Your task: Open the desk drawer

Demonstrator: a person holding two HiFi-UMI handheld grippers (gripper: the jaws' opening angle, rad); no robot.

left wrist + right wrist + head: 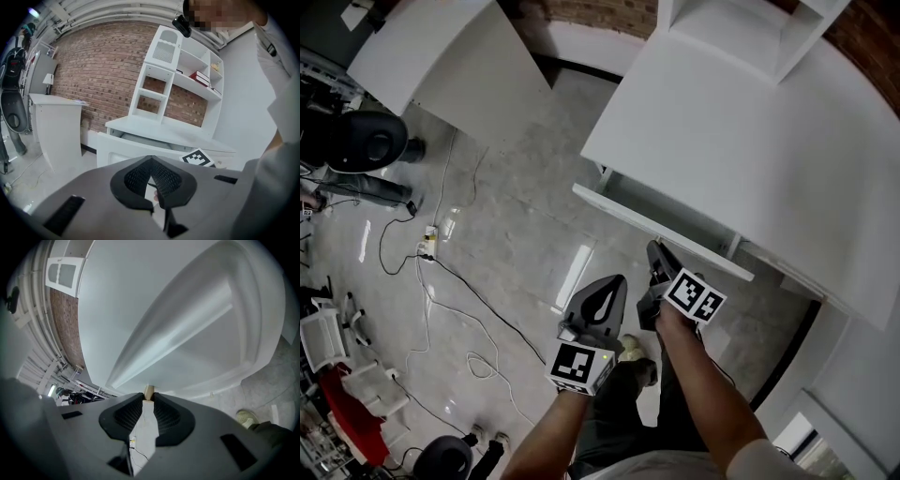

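Observation:
The white desk (750,141) stands at the upper right of the head view. Its drawer (661,230) is pulled partly out, and the long front panel hangs over the floor. My right gripper (657,247) reaches up to the panel's underside. In the right gripper view it (148,397) is shut on a small tan wooden knob (148,391) on the drawer front (187,324). My left gripper (607,292) hangs free beside it, a little lower and to the left. Its jaws (151,161) meet at the tips with nothing in them. The drawer front (122,152) shows beyond them.
A second white table (441,56) stands at the upper left. Black and white cables (450,281) and a power strip (428,246) lie on the pale tiled floor, with dark equipment (356,141) at far left. A shelf unit (183,79) tops the desk against a brick wall. The person's shoe (633,349) is below the grippers.

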